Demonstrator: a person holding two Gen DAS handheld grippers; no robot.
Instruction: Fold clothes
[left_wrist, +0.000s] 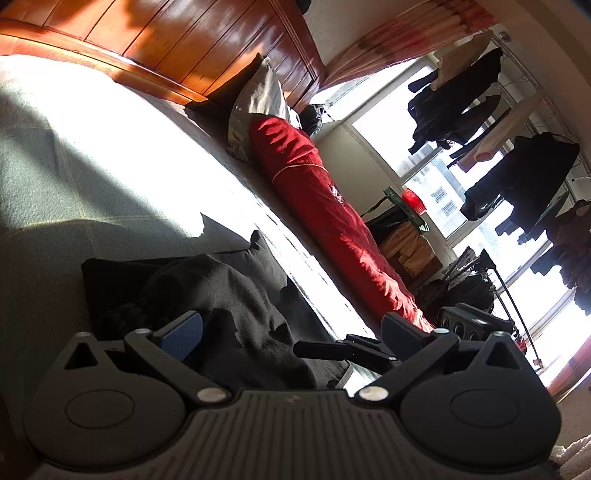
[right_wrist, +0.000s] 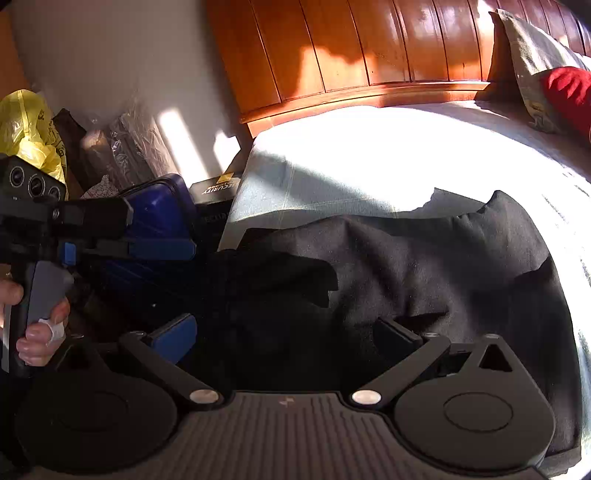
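- While sunlight falls across the bed (right_wrist: 332, 155), a black garment (right_wrist: 424, 266) is seen lying rumpled on the pale grey bedspread, near the bed's near edge, with one part folded over in a darker flap (right_wrist: 280, 273) toward the left.
- In the left wrist view the left gripper (left_wrist: 291, 328) is shown with its jaws spread wide; nothing is held between them, and the black garment (left_wrist: 236, 295) lies just beyond and below the blue-padded finger (left_wrist: 181, 330).
- The right gripper (right_wrist: 288, 332) is likewise seen with its jaws wide apart over the dark cloth; whether its fingers touch the fabric cannot be told, and no cloth is pinched between them.
- In the right wrist view the left gripper (right_wrist: 159, 247) is seen from the side at the left, held by a hand (right_wrist: 37, 325) with a white strip wrapped around one finger.
- A wooden headboard (right_wrist: 351, 48) is seen at the head of the bed, with a grey pillow (left_wrist: 258, 96) propped against it.
- A long red quilt (left_wrist: 321, 206) is laid along the far side of the bed, touching the pillow.
- Dark clothes (left_wrist: 461, 96) are hung on a rack before the bright window (left_wrist: 424, 177).
- Beside the bed, a blue suitcase (right_wrist: 162, 206), a yellow plastic bag (right_wrist: 26, 129) and a black box with yellow print (right_wrist: 218, 188) are seen against the wall.
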